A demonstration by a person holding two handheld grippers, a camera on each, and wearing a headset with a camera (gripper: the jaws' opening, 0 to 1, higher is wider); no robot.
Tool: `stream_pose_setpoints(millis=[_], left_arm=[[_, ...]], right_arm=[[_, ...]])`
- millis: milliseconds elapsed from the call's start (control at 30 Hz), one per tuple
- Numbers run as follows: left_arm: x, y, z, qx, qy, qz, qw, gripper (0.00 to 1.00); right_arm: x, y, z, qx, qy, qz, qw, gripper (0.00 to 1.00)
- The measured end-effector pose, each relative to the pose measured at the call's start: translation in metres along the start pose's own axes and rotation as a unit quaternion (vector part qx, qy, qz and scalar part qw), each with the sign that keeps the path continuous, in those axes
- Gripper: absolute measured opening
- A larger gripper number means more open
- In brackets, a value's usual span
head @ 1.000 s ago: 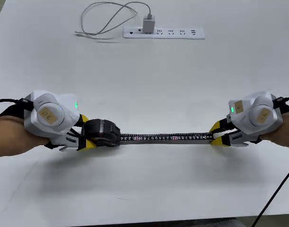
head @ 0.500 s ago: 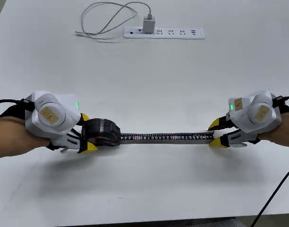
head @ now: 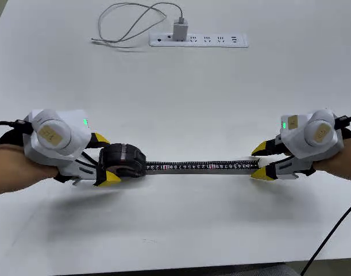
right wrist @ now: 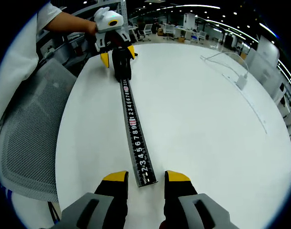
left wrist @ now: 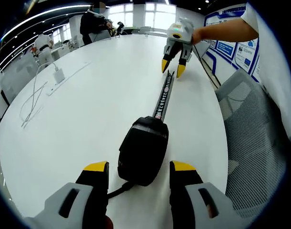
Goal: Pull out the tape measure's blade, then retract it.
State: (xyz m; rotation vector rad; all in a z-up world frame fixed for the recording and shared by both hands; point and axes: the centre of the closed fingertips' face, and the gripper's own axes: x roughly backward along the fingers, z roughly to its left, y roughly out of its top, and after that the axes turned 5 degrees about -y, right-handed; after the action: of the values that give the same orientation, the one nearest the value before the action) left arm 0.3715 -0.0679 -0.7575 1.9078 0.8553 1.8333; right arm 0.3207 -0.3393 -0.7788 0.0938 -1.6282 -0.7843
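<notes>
Two grippers were inspected, and both were found with their jaws spread. On the left gripper (head: 104,158), the yellow-tipped jaws stood apart on either side of the black tape measure case (left wrist: 143,155), which rested on the white table (head: 181,98). The left gripper view showed a sliver of table between the case and each jaw tip, so no clamping was recorded (contact farther back along the jaws could not be judged). On the right gripper (head: 258,163), the jaws were likewise parted, with the free end of the blade (right wrist: 134,129) lying between the tips. The right gripper view showed a gap on both sides, and the blade was not pinched.

The blade was drawn out and lay flat on the table in a straight line from the mouth of the case to the right gripper. Its dark face, with pale numerals and red marks, was turned up.

Near the far edge of the table lay a white power strip (head: 199,39) with a white charger (head: 180,27) plugged in. A pale cable (head: 126,23) looped away from it to the left. A grey mesh chair (left wrist: 250,143) stood just beside the near edge of the table.
</notes>
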Motion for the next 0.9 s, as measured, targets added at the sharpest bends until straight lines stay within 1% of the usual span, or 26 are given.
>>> stream_pose_setpoints(millis=[100,200,300,333,367,400,433,467,500,567,600,633,700,767,833,900], left_arm=[[0.004,-0.001,-0.001,0.012,0.003,-0.01,0.9999,0.48],[0.008,-0.002,-0.003,0.013,0.008,-0.018,0.9997,0.49],[0.01,-0.003,-0.002,0.028,0.012,-0.027,0.9991,0.48],[0.011,-0.004,-0.002,0.036,0.013,-0.03,0.9988,0.48],[0.012,-0.004,-0.002,0.039,0.014,-0.034,0.9986,0.49],[0.014,-0.004,-0.002,0.049,0.017,-0.04,0.9978,0.49],[0.015,-0.003,-0.002,0.061,0.018,-0.047,0.9968,0.49],[0.016,-0.003,-0.003,0.067,0.018,-0.053,0.9962,0.49],[0.018,-0.003,-0.003,0.066,0.021,-0.054,0.9961,0.5],[0.021,-0.004,-0.004,0.072,0.029,-0.061,0.9952,0.5],[0.024,-0.004,-0.004,0.073,0.036,-0.067,0.9944,0.5],[0.026,-0.002,-0.002,0.068,0.045,-0.075,0.9939,0.5],[0.03,-0.003,-0.006,0.073,0.044,-0.082,0.993,0.51],[0.034,-0.003,-0.004,0.074,0.058,-0.092,0.9913,0.51],[0.037,-0.004,-0.007,0.078,0.061,-0.095,0.9905,0.52],[0.039,-0.005,-0.009,0.075,0.068,-0.098,0.9901,0.55]], right_arm=[[-0.003,-0.003,0.002,0.003,-0.001,0.004,1.0,0.28],[-0.003,0.001,0.003,-0.004,-0.004,-0.005,1.0,0.28],[-0.002,0.005,0.003,-0.011,-0.009,-0.015,0.9998,0.28],[-0.001,0.011,0.001,-0.026,-0.018,-0.031,0.999,0.29],[0.0,0.016,0.001,-0.039,-0.021,-0.044,0.998,0.3],[0.001,0.019,0.001,-0.047,-0.024,-0.053,0.9972,0.3],[0.002,0.02,0.001,-0.048,-0.028,-0.055,0.9969,0.31],[0.003,0.021,0.001,-0.051,-0.031,-0.059,0.9965,0.31],[0.003,0.021,0.002,-0.053,-0.033,-0.06,0.9963,0.32],[0.005,0.025,0.003,-0.064,-0.041,-0.07,0.9946,0.34],[0.006,0.026,0.005,-0.069,-0.045,-0.075,0.9938,0.35],[0.007,0.028,0.005,-0.074,-0.048,-0.079,0.993,0.35],[0.008,0.029,0.008,-0.078,-0.055,-0.085,0.9918,0.38],[0.01,0.03,0.01,-0.082,-0.064,-0.088,0.9907,0.4],[0.012,0.031,0.012,-0.088,-0.069,-0.093,0.9893,0.42],[0.014,0.032,0.012,-0.091,-0.08,-0.097,0.9879,0.44]])
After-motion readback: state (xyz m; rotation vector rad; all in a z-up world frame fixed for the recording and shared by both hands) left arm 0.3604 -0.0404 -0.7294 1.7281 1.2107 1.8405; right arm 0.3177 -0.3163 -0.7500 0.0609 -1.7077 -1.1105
